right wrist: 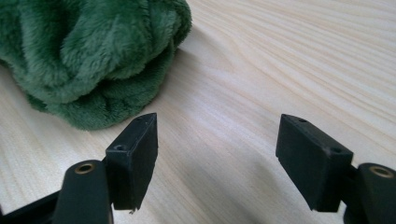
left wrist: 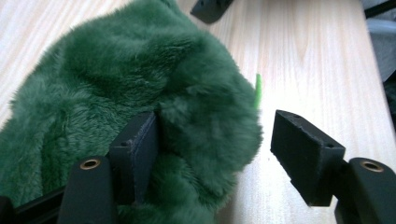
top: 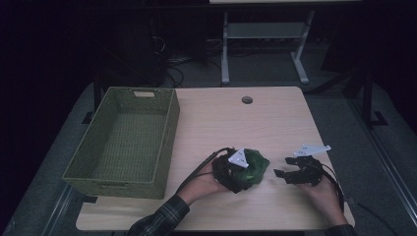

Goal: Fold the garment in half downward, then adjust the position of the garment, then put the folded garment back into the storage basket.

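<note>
The wooden table (top: 275,118) spans the high view, its far half bare from the round cable hole (top: 247,100) down to the middle, with free surface toward the far and right edges. The green woven basket (top: 123,140) takes the left side, its near corner reaching past the table's left edge; its right wall leaves a strip of bare wood between it and the hands. The green plush cloth (top: 255,164) lies bunched on the near middle of the table, well inside the front edge. The left gripper (left wrist: 212,144) sits against the cloth with its jaws apart: one pad is buried in the pile, the other stands clear over wood, so nothing is clamped. The right gripper (top: 285,174) rests just to the right of the cloth, near the table's right front corner, jaws spread over bare wood, apart from the fabric.
</note>
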The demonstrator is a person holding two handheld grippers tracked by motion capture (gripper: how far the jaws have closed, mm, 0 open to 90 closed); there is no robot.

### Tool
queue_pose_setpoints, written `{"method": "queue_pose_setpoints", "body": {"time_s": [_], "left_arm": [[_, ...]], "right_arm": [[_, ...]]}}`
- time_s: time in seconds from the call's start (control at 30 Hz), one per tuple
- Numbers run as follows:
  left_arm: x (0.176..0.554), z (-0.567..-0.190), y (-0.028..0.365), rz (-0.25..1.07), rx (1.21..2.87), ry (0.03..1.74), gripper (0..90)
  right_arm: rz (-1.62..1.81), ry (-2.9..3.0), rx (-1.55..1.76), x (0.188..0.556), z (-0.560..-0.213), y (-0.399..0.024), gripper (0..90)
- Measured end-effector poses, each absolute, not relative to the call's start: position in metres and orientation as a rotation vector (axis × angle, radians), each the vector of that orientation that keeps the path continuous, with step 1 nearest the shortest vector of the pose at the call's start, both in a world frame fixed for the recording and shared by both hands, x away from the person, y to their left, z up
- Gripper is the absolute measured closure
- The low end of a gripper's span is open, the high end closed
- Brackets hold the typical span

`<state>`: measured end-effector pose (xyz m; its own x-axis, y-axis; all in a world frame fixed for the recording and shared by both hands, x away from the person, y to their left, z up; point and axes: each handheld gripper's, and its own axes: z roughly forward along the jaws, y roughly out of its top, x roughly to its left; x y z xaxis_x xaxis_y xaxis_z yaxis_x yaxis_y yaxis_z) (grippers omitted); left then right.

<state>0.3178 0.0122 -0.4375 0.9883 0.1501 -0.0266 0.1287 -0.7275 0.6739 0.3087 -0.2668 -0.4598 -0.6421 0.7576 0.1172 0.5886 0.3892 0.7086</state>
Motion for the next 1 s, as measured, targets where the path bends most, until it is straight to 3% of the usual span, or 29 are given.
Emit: {"method": "queue_pose_setpoints", "body": {"time_s": [0.27,0.53,0.8,1.0], "left_arm": [[0.313,-0.447,0.008,0.117,2.445,0.146,32.7],[0.309,-0.455,0.001,0.208,2.483,0.108,35.8],[0.31,-0.459,0.001,0.267,2.477,0.123,49.1],[0.316,-0.46,0.003,0.246,2.467,0.148,68.1]], "right_arm": [[1.03,2.386,1.218,0.311,-0.466,-0.267,16.4],[0.99,2.351,1.247,0.314,-0.473,-0.269,11.2],[0.946,2.338,1.253,0.316,-0.479,-0.268,9.0],[0.98,2.314,1.245,0.317,-0.483,-0.268,4.5]]}}
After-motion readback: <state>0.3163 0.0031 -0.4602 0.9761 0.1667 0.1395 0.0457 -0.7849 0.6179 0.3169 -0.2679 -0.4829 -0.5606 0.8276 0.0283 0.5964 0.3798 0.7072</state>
